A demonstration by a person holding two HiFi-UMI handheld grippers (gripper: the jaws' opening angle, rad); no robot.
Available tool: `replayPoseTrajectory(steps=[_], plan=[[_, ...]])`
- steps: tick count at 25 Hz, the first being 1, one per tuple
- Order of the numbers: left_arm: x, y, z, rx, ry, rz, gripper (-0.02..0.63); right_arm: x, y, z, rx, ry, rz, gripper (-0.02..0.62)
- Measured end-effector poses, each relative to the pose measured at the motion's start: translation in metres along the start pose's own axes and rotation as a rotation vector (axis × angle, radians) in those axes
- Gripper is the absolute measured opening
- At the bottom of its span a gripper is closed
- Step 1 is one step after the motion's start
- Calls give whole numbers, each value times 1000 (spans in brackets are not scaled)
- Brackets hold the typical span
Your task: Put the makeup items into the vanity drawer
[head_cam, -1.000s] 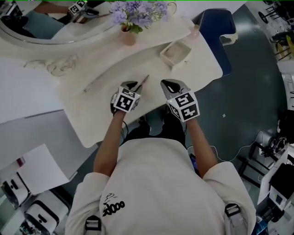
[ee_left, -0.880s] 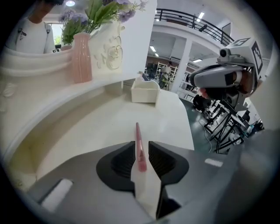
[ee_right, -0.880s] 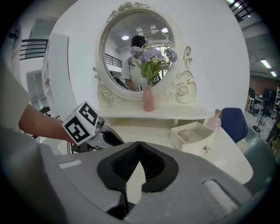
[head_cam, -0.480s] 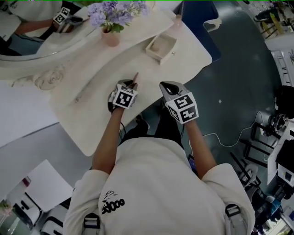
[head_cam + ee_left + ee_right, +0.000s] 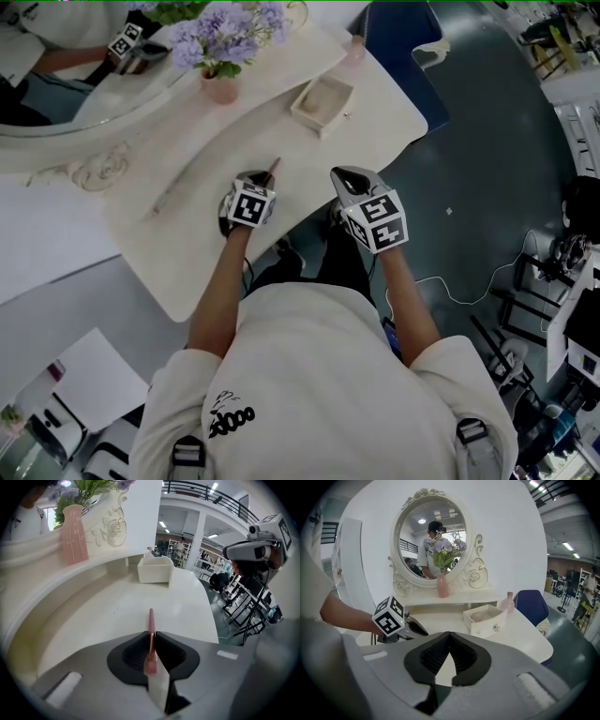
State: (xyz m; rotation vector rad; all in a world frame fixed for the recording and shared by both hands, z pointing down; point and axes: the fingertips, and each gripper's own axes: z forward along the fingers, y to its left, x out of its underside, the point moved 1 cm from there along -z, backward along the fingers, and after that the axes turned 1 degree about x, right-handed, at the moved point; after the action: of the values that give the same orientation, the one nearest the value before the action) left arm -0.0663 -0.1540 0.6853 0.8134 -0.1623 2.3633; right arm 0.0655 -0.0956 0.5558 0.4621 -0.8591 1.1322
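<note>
Now left tool (image 5: 151, 633) closing on pink brush (image 5: 151, 619), narrower than before; right tool (image 5: 449, 633) clenched.

Drawer (image 5: 307, 114) contents indistinct; mirror (image 5: 66, 89) cropped at top-left edge

Head cam steeply down over curved cream counter (image 5: 187, 244); L tool (image 5: 151, 633) cam skims it, R tool (image 5: 449, 634) cam faces back edge; all share open white drawer (image 5: 322, 101).
</note>
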Motion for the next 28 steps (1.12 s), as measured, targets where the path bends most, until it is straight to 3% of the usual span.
replayPoseTrajectory(steps=[4, 8, 12, 15, 21, 28], plan=[[-5, -1, 1, 25, 3, -56, 67, -9, -18, -4, -1, -17, -2, 3], [-62, 8, -17, 83, -148, -209, 66, -25, -44, -9, 2, -46, 0, 3], [-137, 3, -34, 87, -256, -163, 66, -47, -73, -17, -1, -75, -12, 3], [-183, -6, -32, 75, -276, -98, 66, -60, -95, -18, -11, -90, -14, 3], [-235, -13, 4, 80, -198, 6, 66, -75, -135, -7, -35, -101, -20, 3], [-233, -19, 71, 183, 53, 18, 67, -75, -188, 3, -58, -77, -28, 3]])
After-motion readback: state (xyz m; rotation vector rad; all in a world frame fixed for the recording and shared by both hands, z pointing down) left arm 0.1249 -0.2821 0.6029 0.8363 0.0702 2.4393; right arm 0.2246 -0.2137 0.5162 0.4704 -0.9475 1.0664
